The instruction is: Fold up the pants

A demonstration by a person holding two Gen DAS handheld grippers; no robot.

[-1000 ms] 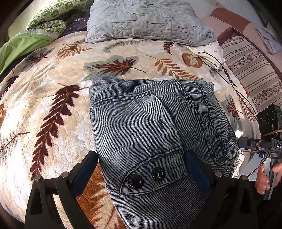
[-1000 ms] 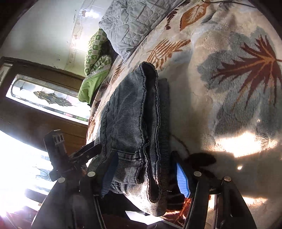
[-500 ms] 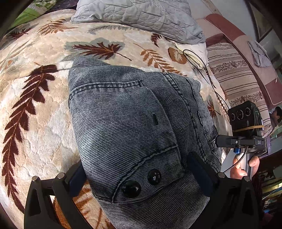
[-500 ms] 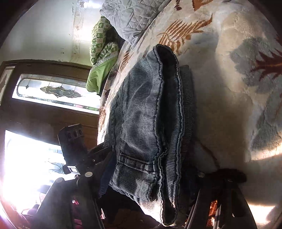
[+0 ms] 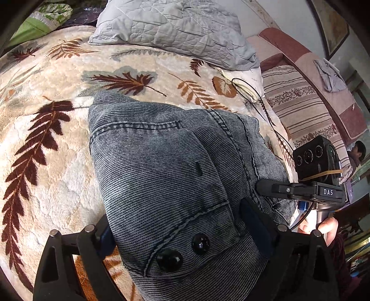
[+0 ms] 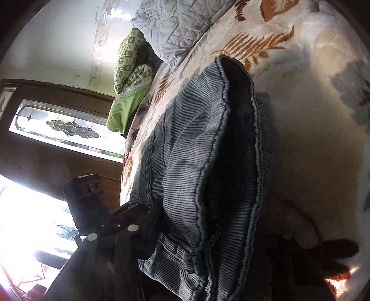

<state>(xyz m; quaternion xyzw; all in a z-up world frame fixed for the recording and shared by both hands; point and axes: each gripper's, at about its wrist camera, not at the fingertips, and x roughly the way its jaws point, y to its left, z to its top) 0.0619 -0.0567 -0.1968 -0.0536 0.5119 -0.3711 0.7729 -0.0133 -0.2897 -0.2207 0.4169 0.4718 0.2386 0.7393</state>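
The grey-blue denim pants [image 5: 166, 166] lie folded in a thick stack on the leaf-patterned blanket [image 5: 46, 143]. Two black buttons [image 5: 168, 259] on a pocket flap face me. My left gripper [image 5: 182, 233] straddles the near end of the stack, fingers on either side, clamped on the denim. My right gripper [image 6: 203, 254] holds the stack's right end edge-on; the layered pants [image 6: 196, 162] fill the gap, and its right finger is lost in shadow. The right gripper also shows in the left wrist view [image 5: 266, 187], at the pants' right edge.
A grey quilted pillow [image 5: 175, 30] and a green quilt [image 5: 41, 20] lie at the bed's head. A black cable [image 5: 261, 104] runs by the right edge. A striped sofa [image 5: 305, 104] stands beyond the bed. A wooden window frame [image 6: 57, 125] is at left.
Both grippers have pushed further onto the folded stack and lifted its near end a little. The right view has tilted and closed in on the pants' edge.
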